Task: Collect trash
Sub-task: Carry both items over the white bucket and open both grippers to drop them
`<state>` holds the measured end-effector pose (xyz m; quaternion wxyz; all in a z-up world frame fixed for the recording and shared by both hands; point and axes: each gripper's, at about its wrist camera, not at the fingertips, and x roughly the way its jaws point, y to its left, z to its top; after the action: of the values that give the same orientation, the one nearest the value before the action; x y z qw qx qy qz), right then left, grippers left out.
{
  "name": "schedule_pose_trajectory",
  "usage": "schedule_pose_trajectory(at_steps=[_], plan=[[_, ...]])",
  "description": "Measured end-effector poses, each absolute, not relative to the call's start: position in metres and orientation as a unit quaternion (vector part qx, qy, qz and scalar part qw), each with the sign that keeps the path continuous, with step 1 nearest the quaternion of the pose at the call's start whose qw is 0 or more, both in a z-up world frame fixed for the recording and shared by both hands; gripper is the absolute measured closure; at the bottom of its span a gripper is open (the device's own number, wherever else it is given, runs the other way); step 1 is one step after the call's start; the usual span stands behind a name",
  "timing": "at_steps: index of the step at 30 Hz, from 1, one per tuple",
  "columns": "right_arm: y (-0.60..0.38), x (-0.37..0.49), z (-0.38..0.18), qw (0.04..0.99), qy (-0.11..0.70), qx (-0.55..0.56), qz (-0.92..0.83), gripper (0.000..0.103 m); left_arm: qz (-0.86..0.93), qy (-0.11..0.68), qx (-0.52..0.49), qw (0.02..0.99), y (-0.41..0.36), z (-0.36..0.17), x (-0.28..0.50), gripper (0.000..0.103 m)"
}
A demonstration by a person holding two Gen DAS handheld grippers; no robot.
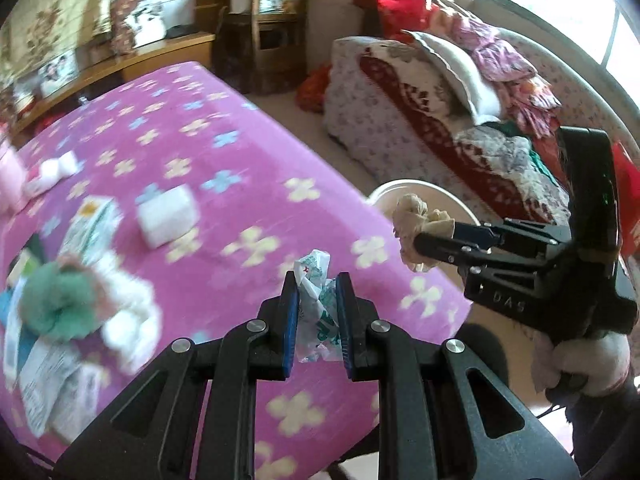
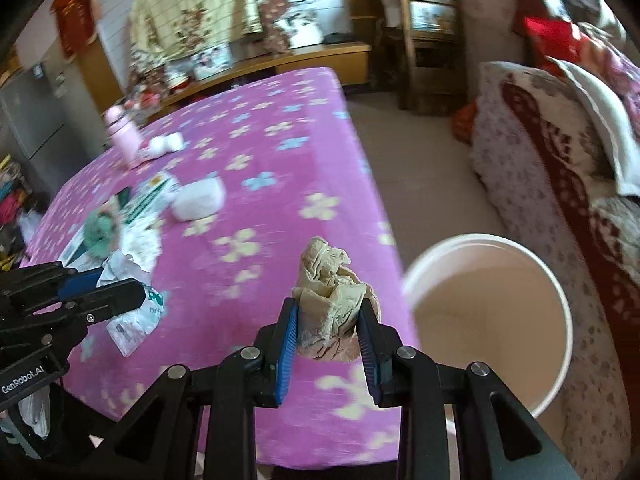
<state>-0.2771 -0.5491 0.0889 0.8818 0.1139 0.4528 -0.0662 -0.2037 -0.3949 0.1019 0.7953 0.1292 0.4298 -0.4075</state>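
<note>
My left gripper [image 1: 317,304] is shut on a crumpled white plastic wrapper with green print [image 1: 316,300], held above the pink flowered tablecloth [image 1: 224,208]. It shows in the right wrist view [image 2: 120,294] too, with the wrapper [image 2: 134,312] in it. My right gripper [image 2: 329,322] is shut on a crumpled beige tissue wad [image 2: 330,284], near the table's right edge. In the left wrist view the right gripper [image 1: 420,240] holds the wad [image 1: 416,220] in front of the white bucket [image 1: 420,188]. The bucket [image 2: 488,316] stands on the floor, right of the table.
On the table [image 2: 280,160] lie a white tissue pack [image 2: 198,200], a green-and-white packet [image 2: 148,196], a green fluffy thing [image 2: 98,232], papers and a pink bottle [image 2: 122,136]. A covered sofa [image 2: 560,168] with pillows and clothes stands right of the bucket.
</note>
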Motion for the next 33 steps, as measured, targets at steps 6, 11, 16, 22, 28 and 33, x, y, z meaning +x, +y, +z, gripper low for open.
schedule_pose_trajectory(at_steps=[6,11,16,22,28,33], plan=[[-0.598,-0.296,0.081,0.873,0.454,0.136,-0.114,0.075,-0.427,0.438,0.136,0.779,-0.448,0.090,-0.208,0.087],[-0.631,-0.308,0.072,0.864,0.459,0.148,-0.146,0.075,-0.437,0.444,0.139,0.770,-0.481,0.081,-0.209,0.087],[-0.657,-0.316,0.059,0.855,0.463,0.163,-0.165,0.075,-0.447,0.448,0.139,0.762,-0.507,0.076,-0.210,0.087],[-0.678,-0.322,0.044,0.845,0.470,0.176,-0.185,0.075,-0.461,0.449,0.120,0.756,-0.526,0.072,-0.209,0.083],[-0.692,-0.331,0.039,0.840,0.463,0.191,-0.206,0.041,-0.482,0.459,0.089,0.741,-0.532,0.067,-0.208,0.051],[-0.691,-0.331,0.035,0.837,0.471,0.194,-0.202,0.041,-0.467,0.461,0.093,0.749,-0.526,0.067,-0.205,0.051]])
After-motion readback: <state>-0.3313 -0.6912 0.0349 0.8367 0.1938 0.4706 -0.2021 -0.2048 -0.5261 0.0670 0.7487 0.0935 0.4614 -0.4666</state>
